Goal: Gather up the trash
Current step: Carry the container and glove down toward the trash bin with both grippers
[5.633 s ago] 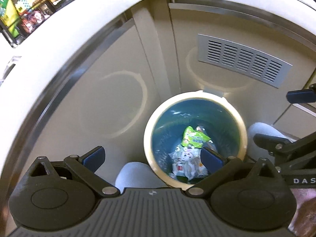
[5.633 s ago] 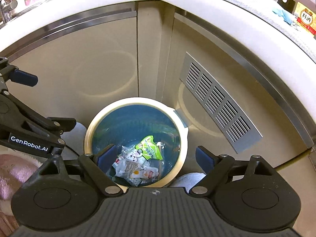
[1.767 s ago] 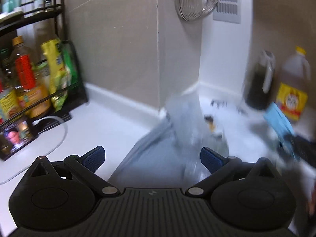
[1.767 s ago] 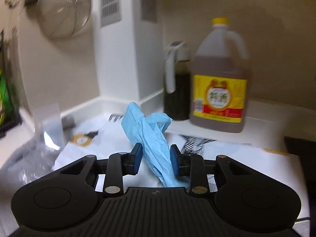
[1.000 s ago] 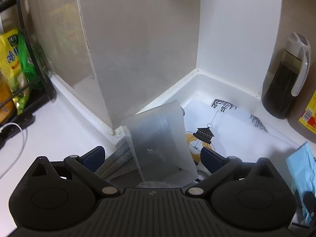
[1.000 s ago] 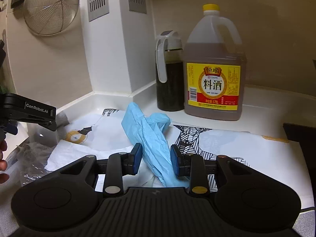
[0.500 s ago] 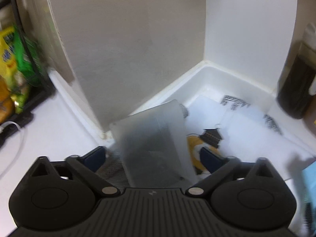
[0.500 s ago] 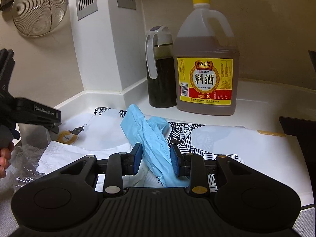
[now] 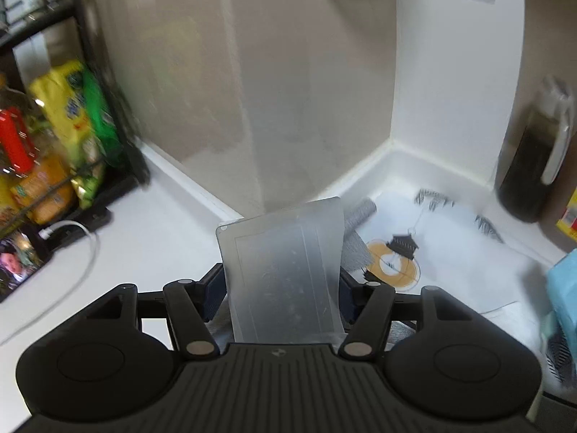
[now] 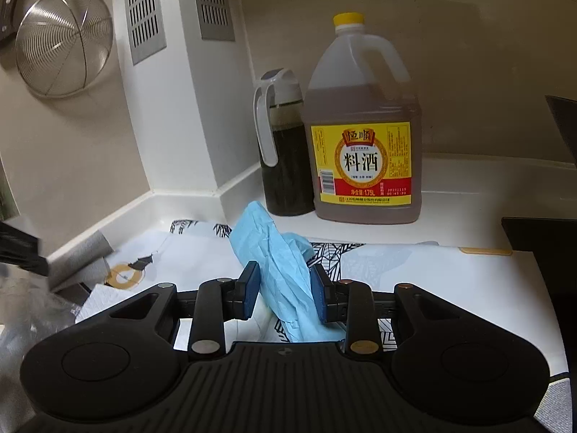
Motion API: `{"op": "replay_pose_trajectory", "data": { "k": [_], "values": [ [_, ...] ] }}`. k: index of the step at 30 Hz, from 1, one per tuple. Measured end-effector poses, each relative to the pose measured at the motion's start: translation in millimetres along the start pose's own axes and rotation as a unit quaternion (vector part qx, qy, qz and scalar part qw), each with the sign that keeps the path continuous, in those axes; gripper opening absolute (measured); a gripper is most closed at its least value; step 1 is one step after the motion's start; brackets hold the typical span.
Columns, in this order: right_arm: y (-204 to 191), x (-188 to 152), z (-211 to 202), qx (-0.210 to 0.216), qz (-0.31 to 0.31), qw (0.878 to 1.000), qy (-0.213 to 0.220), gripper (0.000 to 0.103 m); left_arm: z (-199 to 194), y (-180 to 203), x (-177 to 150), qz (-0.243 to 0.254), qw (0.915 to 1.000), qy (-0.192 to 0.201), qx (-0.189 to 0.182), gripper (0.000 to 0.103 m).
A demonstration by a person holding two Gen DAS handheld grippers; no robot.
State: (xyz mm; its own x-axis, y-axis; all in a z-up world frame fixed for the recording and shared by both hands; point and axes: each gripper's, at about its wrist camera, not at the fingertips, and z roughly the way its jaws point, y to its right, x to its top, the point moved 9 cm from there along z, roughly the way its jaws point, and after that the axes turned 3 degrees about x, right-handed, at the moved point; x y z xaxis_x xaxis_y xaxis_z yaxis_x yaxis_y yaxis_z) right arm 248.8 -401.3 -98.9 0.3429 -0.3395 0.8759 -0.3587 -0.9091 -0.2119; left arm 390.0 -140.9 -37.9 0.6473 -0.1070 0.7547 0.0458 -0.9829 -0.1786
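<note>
Frosted grey plastic fills the middle of the left wrist view: a translucent packet (image 9: 285, 274) stands upright between the blue pads of the left gripper (image 9: 279, 294). Its jaws have just been closing, and both pads now meet the packet's side edges, pinching it. Behind the packet, a white printed paper bag (image 9: 450, 252) lies flat on the white counter (image 9: 151, 245) towards the far right corner. A dark oil bottle (image 9: 533, 158) stands at the far right against the wall. On the left, a black wire rack (image 9: 90, 108) holds yellow and green snack packs, and a white cable (image 9: 72, 252) loops across the counter near it. This view is blurred.

From the right wrist view, the right gripper (image 10: 285, 294) has its jaws drawn in on a crumpled blue glove (image 10: 281, 267), gripping it from both sides above the printed paper bag (image 10: 414, 270). Beyond the glove stand the dark oil bottle (image 10: 285, 158) and, just beside it on the right, a large cooking wine jug (image 10: 364, 144) with a yellow cap and label. A wire strainer (image 10: 63, 41) hangs on the far left wall. Part of the left gripper (image 10: 21, 249) shows at the left edge.
</note>
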Motion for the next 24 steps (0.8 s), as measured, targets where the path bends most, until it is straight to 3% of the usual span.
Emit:
{"op": "replay_pose_trajectory", "data": {
  "k": [5,9,18,24],
  "values": [
    [2,8,-8,0.006,0.015,0.999,0.029,0.029,-44,-37,21,0.002,0.9967,0.073,0.037,0.067],
    [5,16,-17,0.007,0.023,0.998,0.061,0.026,-73,-67,13,-0.018,0.9956,0.085,0.034,0.068],
    [-10,28,-42,0.039,0.019,0.992,0.118,0.024,-144,-123,-95,-0.004,0.9971,0.074,0.016,0.068],
    [-45,19,-107,0.102,-0.020,0.986,0.130,0.025,-197,-175,-165,0.018,0.9976,0.063,0.023,0.068]
  ]
}}
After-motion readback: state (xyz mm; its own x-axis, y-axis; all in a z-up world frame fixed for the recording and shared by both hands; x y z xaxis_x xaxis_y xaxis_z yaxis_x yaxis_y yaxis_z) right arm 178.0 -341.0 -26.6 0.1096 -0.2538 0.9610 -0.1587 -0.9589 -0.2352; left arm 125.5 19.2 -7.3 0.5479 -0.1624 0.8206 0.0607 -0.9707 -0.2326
